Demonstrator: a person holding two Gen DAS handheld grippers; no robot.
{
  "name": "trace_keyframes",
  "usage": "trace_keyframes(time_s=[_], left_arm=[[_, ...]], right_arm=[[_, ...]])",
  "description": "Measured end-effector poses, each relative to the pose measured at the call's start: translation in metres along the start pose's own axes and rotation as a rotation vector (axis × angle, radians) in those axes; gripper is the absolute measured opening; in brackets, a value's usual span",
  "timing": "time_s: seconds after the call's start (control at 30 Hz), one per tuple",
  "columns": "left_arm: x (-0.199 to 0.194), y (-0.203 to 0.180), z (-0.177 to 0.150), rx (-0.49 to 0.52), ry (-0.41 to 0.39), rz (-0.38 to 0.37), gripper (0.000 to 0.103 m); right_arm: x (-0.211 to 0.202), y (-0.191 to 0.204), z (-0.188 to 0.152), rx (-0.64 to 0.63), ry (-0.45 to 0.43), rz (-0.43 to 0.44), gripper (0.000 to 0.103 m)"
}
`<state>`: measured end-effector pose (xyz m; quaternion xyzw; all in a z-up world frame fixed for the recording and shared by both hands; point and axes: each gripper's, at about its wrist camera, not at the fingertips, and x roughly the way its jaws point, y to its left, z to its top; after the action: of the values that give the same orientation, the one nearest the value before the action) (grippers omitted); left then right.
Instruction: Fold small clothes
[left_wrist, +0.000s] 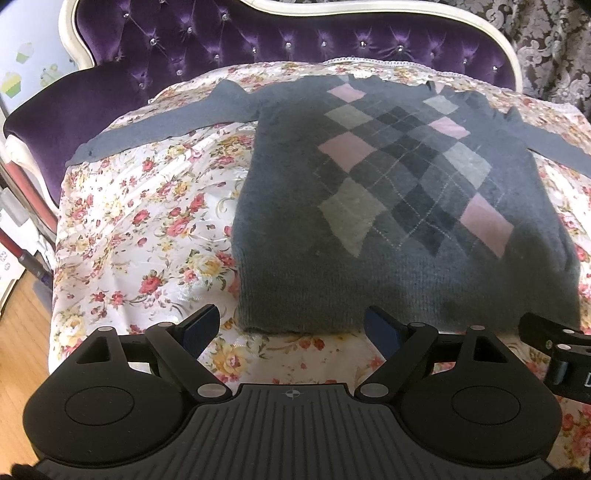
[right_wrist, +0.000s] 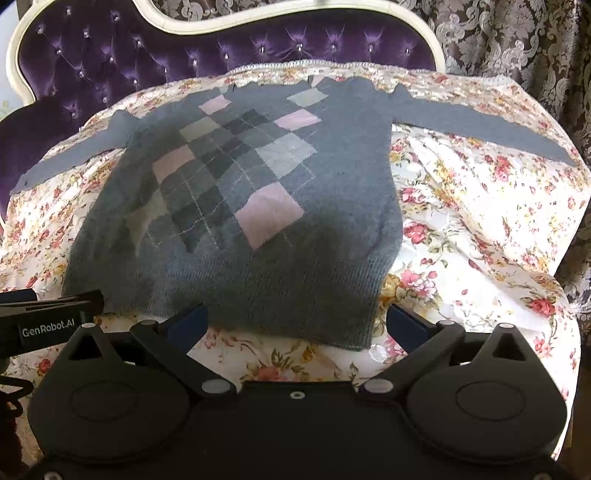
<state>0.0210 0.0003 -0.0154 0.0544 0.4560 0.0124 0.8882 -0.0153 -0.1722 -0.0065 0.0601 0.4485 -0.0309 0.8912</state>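
Note:
A small grey sweater (left_wrist: 388, 221) (right_wrist: 240, 221) with a pink and grey diamond pattern lies flat, front up, on a floral cloth, both sleeves spread out to the sides. My left gripper (left_wrist: 291, 325) is open just in front of the hem's left corner, nothing between its fingers. My right gripper (right_wrist: 295, 321) is open in front of the hem's right corner, its jaws standing either side of the hem edge without pressing on it. The other gripper's black body shows at the picture edge in each view.
The floral cloth (left_wrist: 147, 229) (right_wrist: 480, 221) covers a seat with a purple tufted back (left_wrist: 258, 40) (right_wrist: 184, 48) in a cream frame. Wooden floor (left_wrist: 22, 332) lies to the left. Patterned curtain (right_wrist: 517, 37) hangs behind on the right.

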Motion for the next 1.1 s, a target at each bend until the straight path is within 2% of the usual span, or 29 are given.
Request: trace_keyframes(time_s=[0.27,0.63,0.8,0.93,1.1], left_arm=[[-0.003,0.001,0.010,-0.001,0.005,-0.036,0.085],[-0.024,0.003,0.057,0.016,-0.076,-0.095,0.085],[-0.035,0.003,0.087,0.021,-0.127,-0.159,0.085],[-0.041,-0.001,0.110,0.032,-0.203,-0.164,0.085],[-0.036,-0.011,0.133,0.019,-0.289,-0.151,0.085]], right_arm=[[-0.001,-0.002,0.009,0.002,0.033,0.060,0.102],[-0.014,-0.019,0.058,0.047,0.110,0.305,0.102],[-0.016,-0.028,0.086,0.044,0.168,0.362,0.102],[-0.019,-0.046,0.111,0.058,0.146,0.352,0.102],[-0.014,-0.083,0.144,0.051,-0.009,0.242,0.102]])
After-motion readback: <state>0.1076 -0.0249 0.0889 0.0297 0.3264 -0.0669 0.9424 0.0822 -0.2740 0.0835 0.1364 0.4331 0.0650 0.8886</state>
